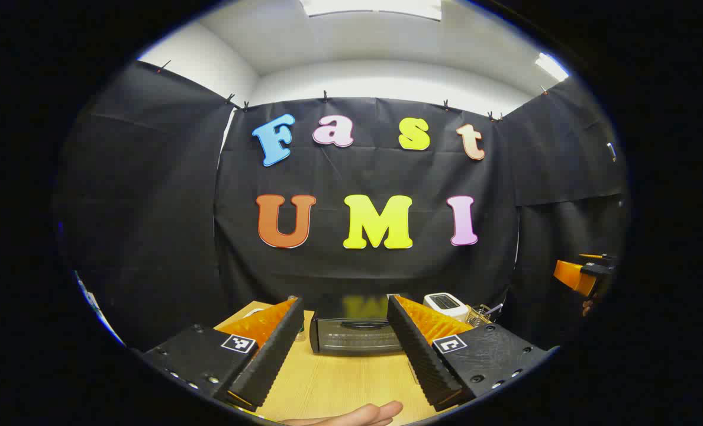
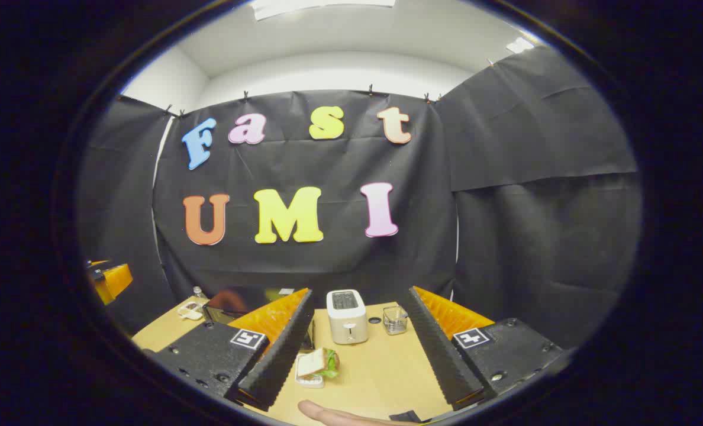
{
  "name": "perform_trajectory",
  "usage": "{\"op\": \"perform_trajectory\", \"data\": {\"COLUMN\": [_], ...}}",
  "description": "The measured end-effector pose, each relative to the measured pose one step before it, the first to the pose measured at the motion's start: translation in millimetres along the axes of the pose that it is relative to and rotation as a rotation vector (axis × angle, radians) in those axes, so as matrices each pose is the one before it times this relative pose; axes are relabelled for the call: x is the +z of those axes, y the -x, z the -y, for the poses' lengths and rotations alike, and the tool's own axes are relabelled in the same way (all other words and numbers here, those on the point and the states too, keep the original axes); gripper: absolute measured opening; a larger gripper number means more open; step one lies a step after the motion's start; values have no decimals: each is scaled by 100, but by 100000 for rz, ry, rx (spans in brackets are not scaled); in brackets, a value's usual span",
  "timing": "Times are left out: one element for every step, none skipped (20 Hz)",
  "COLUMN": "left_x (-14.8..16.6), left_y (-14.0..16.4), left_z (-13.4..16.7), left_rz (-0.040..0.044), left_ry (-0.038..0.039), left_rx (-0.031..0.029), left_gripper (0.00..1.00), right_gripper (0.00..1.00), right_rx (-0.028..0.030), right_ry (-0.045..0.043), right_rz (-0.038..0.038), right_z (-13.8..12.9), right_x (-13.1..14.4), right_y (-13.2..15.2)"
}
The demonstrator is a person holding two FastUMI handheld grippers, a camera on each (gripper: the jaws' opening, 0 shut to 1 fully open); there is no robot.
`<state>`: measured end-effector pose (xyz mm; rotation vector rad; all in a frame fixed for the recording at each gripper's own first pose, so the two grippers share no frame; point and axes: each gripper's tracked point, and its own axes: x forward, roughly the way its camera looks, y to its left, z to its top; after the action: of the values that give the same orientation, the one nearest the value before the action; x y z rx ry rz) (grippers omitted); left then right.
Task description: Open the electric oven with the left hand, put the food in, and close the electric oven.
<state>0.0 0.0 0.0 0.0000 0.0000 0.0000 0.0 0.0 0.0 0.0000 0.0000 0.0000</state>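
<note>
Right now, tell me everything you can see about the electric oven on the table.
The electric oven is a small dark countertop box with a glass door and a curved handle along the door's top edge. The door is shut. It stands upright on the wooden table, near the back by the black cloth, facing forward, straight ahead between the open left gripper's fingers. Nothing grips it. A white toaster stands off to its right.

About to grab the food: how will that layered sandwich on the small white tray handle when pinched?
The layered sandwich looks soft, so it would probably squash. Its green leaf hangs loose, so layers may slide apart. The small white tray seems light and may skid.
</note>
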Motion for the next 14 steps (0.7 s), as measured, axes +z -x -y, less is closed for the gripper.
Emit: {"op": "perform_trajectory", "data": {"left_x": [-37, -44, -133, -247, -92, 215, 114, 42, -1, -44, 94, 319, 82, -60], "left_y": [61, 129, 52, -14, -140, 114, -72, -97, 80, 20, -65, -43, -196, -250], "left_z": [-116, -66, -359, -114, 337, 12, -59, 14, 107, -5, 161, -35, 6, 280], "left_rz": [-604, -426, -927, -1142, -463, 553, 486, 289, -56, 134, 392, 608, 523, 428], "left_ry": [-682, -554, -296, 313, 541, 353, -6, 28, 479, 851, 762, 453, 62, 135], "left_rx": [-532, 205, 625, 19, -844, -338, -31, -51, -260, -680, -563, -122, -188, -586], "left_gripper": [84, 93, 93, 93, 93, 93, 93, 93, 93, 93, 93, 93, 93, 93], "right_gripper": [92, 92, 92, 91, 100, 100, 100, 91, 92, 100, 91, 100, 92, 100], "right_rx": [113, -331, -712, -713, -701, -1292, -1669, -1632, -1147, 138, 250, -155, -142, 62], "right_ry": [-112, 246, 265, 441, 473, -70, -7, 352, -396, -408, 22, -187, 550, 814], "right_rz": [371, 931, 945, 671, 692, 1107, 1622, 1874, 885, -386, -942, 88, 499, 870], "right_z": [97, 280, 375, 330, 343, 506, 510, 628, 490, 140, 223, 353, 267, 122], "right_x": [276, 339, 157, 149, 134, 249, 268, 180, 102, -362, -447, 77, 69, 79], "right_y": [54, 42, 102, 54, 40, -13, -58, -109, -205, -54, -36, -333, -200, -141]}}
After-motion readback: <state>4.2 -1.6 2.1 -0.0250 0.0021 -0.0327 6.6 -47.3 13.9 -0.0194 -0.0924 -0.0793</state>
